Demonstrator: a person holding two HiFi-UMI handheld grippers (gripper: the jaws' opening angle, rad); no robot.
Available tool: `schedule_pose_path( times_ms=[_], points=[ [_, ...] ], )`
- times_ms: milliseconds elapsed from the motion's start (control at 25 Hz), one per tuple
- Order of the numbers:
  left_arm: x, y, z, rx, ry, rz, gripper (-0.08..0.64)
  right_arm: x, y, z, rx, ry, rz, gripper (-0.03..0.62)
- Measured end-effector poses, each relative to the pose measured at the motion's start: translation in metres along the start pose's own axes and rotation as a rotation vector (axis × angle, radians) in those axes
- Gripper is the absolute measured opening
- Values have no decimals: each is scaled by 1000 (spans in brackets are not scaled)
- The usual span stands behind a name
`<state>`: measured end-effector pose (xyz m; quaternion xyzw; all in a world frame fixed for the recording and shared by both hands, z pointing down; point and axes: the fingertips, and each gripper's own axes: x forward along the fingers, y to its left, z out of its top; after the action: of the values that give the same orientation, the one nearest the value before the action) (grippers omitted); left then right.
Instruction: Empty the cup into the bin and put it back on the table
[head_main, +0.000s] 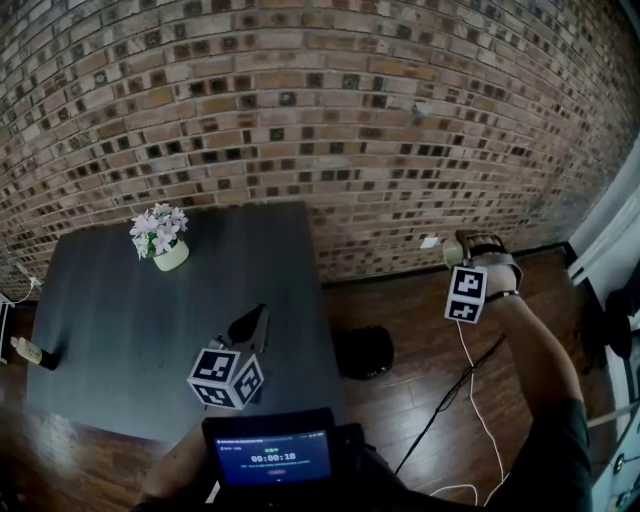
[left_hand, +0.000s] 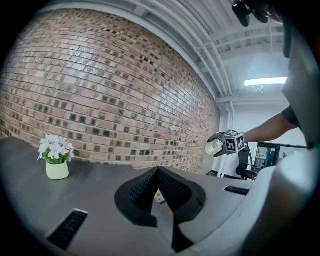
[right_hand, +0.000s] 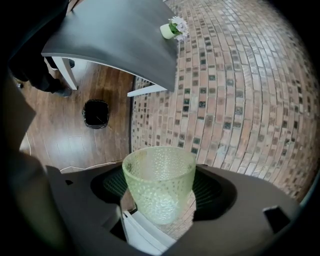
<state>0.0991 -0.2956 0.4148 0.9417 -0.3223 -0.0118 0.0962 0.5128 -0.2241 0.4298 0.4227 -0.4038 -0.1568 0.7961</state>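
Closest in, a small screen (head_main: 272, 455) sits at the person's chest, facing up so it can be read at a glance; just past it the left hand-held gripper (head_main: 255, 322) is held level over the near edge of the desk (head_main: 110, 330), its jaws together with nothing between them, which reads as parked out of the way since this job needs only one hand.

Beyond the desk's right edge the black bin (head_main: 362, 352) stands on the wooden floor (head_main: 420, 400), low and open-mouthed so a cup can be tipped over it.

Further right and higher, the right hand-held gripper (right_hand: 159, 186) grips the pale green dimpled cup (right_hand: 160, 172) by its sides, jaws spread wide round the body and the rim left free for pouring; the cup is in the air off the desk, to the side of the bin and not above it, so I judge that the hand must come across over the bin before anything can be tipped in; whether anything is inside the cup I cannot tell.

Far back on the desk a pot of white flowers (head_main: 165, 245) stands near the brick wall (head_main: 350, 100), well apart from everything else.
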Motion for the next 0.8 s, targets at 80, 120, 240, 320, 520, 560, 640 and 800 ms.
schedule_pose_path(
  times_ms=[80,120,240,320,520,560,640,800],
  points=[
    [0,1,-1,0,3,0,0,0,2,0,1,1,2,388],
    [-1,1,0,-1,3,1,0,0,2,0,6,0,3,388],
    [-2,2,0,-5,2,1,0,-1,0,2,56,-13,4,388],
    [-4,0,0,-7,2,-2,0,-2,-1,1,106,-19,3,388],
    [-8,3,-1,-8,5,7,0,-3,-3,-2,275,-47,33,388],
    [-8,3,-1,-8,7,8,0,-3,-2,-3,308,-53,39,388],
    [-8,1,-2,-7,10,7,0,-4,-1,-3,371,-68,50,388],
    [-10,-1,-3,-7,16,1,0,-6,5,-3,520,-104,84,388]
  ],
)
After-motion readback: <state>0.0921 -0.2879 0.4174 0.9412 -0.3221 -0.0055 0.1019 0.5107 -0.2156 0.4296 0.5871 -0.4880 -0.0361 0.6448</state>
